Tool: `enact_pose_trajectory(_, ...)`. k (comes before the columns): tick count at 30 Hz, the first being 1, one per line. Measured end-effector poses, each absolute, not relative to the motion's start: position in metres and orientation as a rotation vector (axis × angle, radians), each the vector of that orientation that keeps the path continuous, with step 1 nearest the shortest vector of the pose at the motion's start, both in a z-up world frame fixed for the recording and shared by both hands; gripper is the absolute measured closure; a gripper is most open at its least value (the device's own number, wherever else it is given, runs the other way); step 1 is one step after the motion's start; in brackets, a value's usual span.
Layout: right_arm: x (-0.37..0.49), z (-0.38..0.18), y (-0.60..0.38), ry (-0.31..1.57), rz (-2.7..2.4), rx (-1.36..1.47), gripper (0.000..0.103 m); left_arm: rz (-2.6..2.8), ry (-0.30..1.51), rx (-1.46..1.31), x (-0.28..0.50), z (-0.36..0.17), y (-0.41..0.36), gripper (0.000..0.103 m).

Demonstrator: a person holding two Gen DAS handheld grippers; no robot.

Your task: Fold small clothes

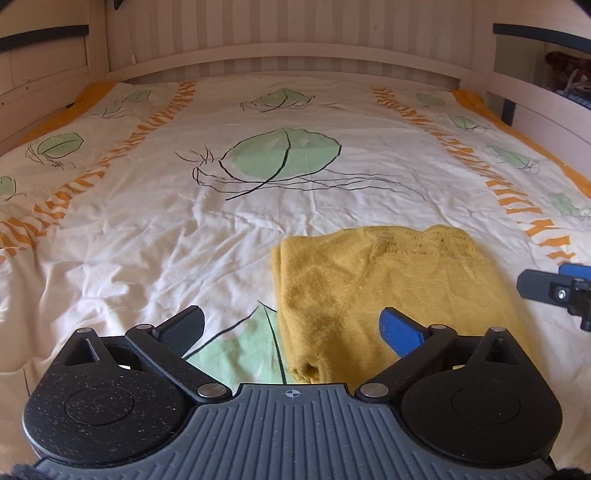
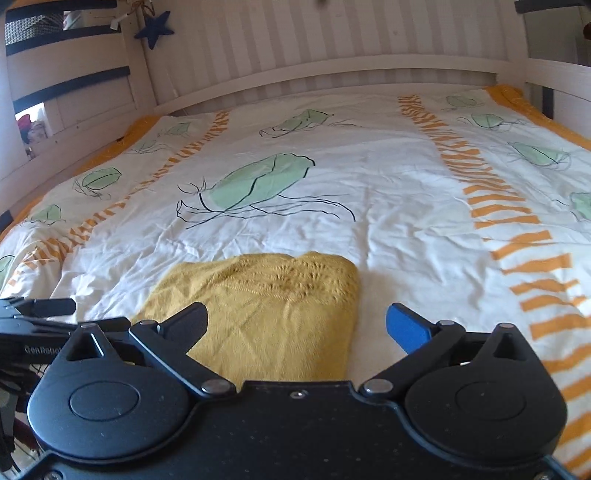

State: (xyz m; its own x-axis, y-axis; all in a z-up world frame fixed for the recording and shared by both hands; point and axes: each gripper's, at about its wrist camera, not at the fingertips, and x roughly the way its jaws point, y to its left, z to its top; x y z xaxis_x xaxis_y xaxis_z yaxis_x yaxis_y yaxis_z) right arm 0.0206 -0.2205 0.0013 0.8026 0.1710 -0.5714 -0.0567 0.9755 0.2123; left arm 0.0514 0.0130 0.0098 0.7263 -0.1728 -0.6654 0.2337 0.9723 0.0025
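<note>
The left gripper [image 1: 291, 328] gapes empty above the folded yellow garment [image 1: 388, 291] on the bedspread [image 1: 147, 240].

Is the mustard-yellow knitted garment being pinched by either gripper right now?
No, the mustard-yellow knitted garment lies loose on the bed, between no fingers.

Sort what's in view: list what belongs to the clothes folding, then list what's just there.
Folding job:
- folded mustard-yellow knitted garment
- left gripper, jaws open
- right gripper, jaws open

Just there:
- white bedspread with green leaves and orange stripes
- dark blue star decoration
- pale wooden headboard
</note>
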Motion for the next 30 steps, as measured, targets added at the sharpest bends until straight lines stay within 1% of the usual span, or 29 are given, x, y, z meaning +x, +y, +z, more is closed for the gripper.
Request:
enact_pose_trajectory(8, -0.014, 0.012, -0.224, 0.670, 0.061, 0.223, 0.000, -0.253, 0.755, 0.080, 0.024, 0.018, 0.008, 0.000)
enact_pose_trajectory(12, -0.028, 0.014, -0.225, 0.725, 0.018, 0.207, 0.000, -0.218, 0.771, 0.139, 0.007, 0.021, 0.002, 0.001)
enact_pose_trajectory(19, -0.052, 0.017, -0.221, 0.768, 0.040, 0.210, 0.000, -0.160, 0.814, 0.166, -0.016, 0.025, 0.001, 0.002)
enact_pose_trajectory(30, -0.068, 0.020, -0.206, 0.770, -0.092, 0.107, 0.000, -0.165, 0.886, 0.136, -0.026, 0.023, 0.004, 0.002)
